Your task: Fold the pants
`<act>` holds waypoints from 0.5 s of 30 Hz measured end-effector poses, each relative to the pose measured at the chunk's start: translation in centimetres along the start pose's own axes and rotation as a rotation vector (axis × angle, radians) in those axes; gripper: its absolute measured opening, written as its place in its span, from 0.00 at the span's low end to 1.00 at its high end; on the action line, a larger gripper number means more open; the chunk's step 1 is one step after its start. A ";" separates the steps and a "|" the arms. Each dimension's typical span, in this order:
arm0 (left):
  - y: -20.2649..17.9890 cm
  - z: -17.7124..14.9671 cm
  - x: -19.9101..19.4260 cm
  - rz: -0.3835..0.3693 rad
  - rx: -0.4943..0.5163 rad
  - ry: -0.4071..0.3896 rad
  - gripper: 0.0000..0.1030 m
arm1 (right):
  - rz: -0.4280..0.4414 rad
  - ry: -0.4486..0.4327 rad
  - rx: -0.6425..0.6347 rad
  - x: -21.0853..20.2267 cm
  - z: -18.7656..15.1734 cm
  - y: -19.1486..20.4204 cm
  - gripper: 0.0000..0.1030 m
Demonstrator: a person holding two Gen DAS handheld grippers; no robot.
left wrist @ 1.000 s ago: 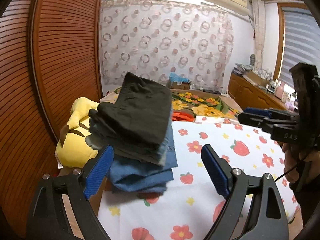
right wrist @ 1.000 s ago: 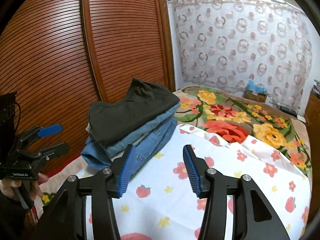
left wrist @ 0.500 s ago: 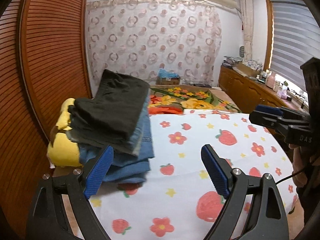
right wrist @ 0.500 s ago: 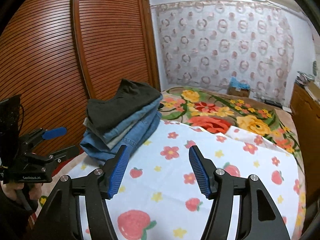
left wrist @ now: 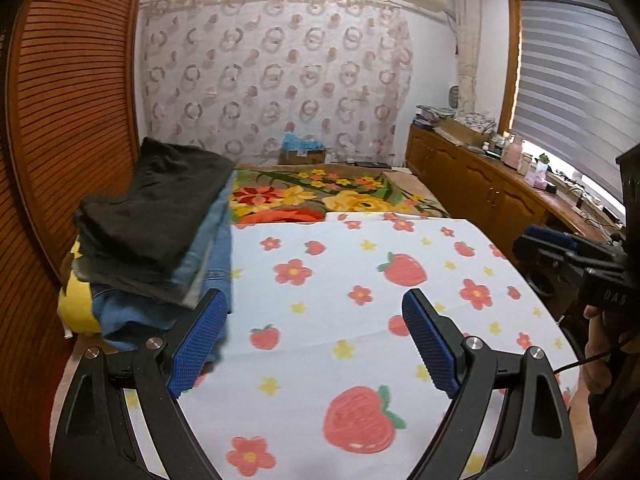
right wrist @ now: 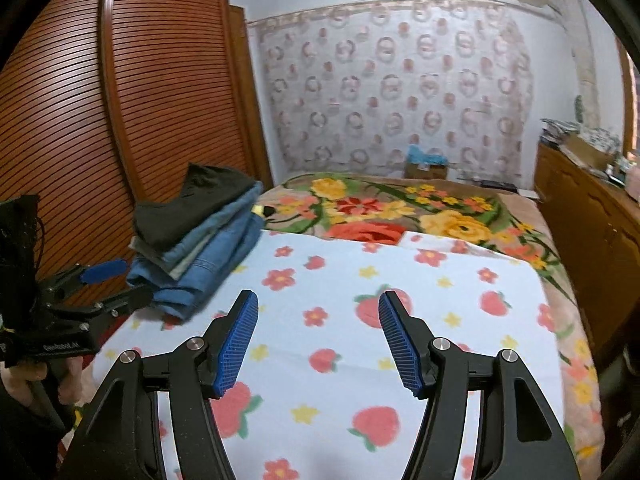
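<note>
While both tongs hang wide open and hold nothing, left gripper [left wrist: 314, 342], right gripper [right wrist: 318, 342], strawberry sheet [left wrist: 360, 300] below, folded pants pile [left wrist: 160, 236] by wooden doors [right wrist: 120, 120].

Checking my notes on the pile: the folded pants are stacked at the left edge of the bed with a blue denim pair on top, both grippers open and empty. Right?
Not quite. The top of the stack of folded pants is a dark, near-black pair; the blue denim lies beneath it, as the left wrist view shows. The stack does sit at the bed's left edge, and the left gripper and right gripper are both open and empty.
</note>
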State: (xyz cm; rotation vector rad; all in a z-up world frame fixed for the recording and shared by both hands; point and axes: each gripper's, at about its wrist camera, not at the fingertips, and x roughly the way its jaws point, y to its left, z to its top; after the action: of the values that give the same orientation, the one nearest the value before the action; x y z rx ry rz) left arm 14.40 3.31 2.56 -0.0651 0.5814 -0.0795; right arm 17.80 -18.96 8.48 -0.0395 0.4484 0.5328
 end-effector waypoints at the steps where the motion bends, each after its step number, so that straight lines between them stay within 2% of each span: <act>1: -0.5 0.1 -0.2 -0.009 0.002 -0.005 0.87 | -0.007 -0.002 0.006 -0.4 -0.1 0.1 0.63; 9: -3.0 0.0 -2.5 -0.010 0.034 -0.030 0.87 | -0.084 -0.029 0.028 -3.8 -1.1 2.5 0.63; 15: -4.6 0.1 -5.4 -0.006 0.052 -0.078 0.87 | -0.134 -0.071 0.038 -6.8 -2.5 4.3 0.63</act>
State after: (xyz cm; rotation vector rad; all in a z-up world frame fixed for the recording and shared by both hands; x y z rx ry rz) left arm 9.73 -0.71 5.98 -0.0197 0.5014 -0.0979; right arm 9.43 -18.93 9.45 -0.0134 0.3834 0.3928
